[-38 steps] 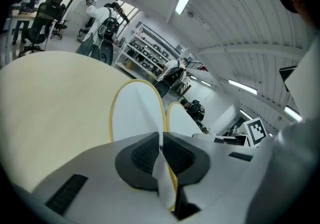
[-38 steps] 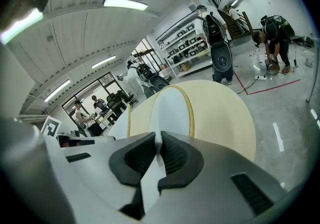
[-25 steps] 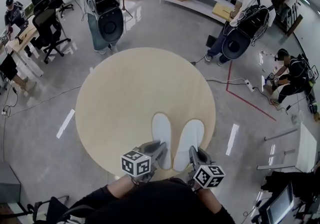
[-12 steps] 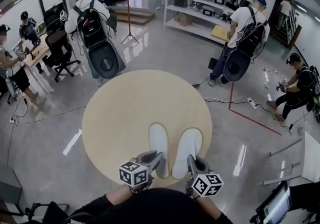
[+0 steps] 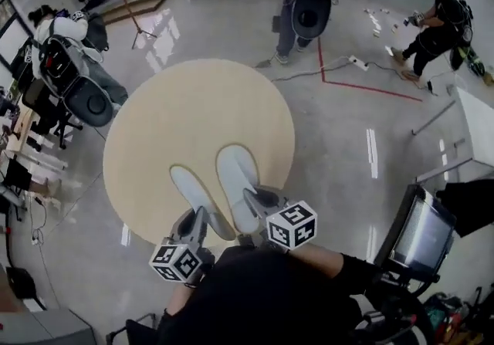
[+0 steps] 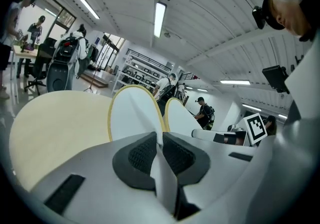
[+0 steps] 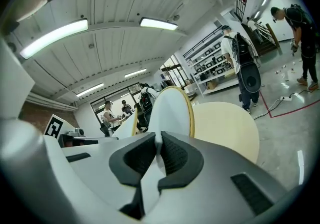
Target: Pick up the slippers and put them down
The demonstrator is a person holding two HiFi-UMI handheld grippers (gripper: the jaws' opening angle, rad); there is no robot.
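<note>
Judging from the grip, which step is in hand? (Auditor)

Holding stage, in my judgement. Left gripper point(image 5: 193, 221) is clamped on the heel of one flat white slipper with a yellow-edged sole point(image 5: 193, 191). The right gripper point(image 5: 256, 198) is clamped likewise on the matching second slipper point(image 5: 234, 174). Both lie side by side over the near part of the round pale-wood table point(image 5: 170, 112), toes pointing far. Resting or raised, I cannot tell. (Inspector)

Next move? (Auditor)

Lowering both level onto the tabletop, then parting the jaws. The heels look thin and limp, so expect sag. (Inspector)
</note>
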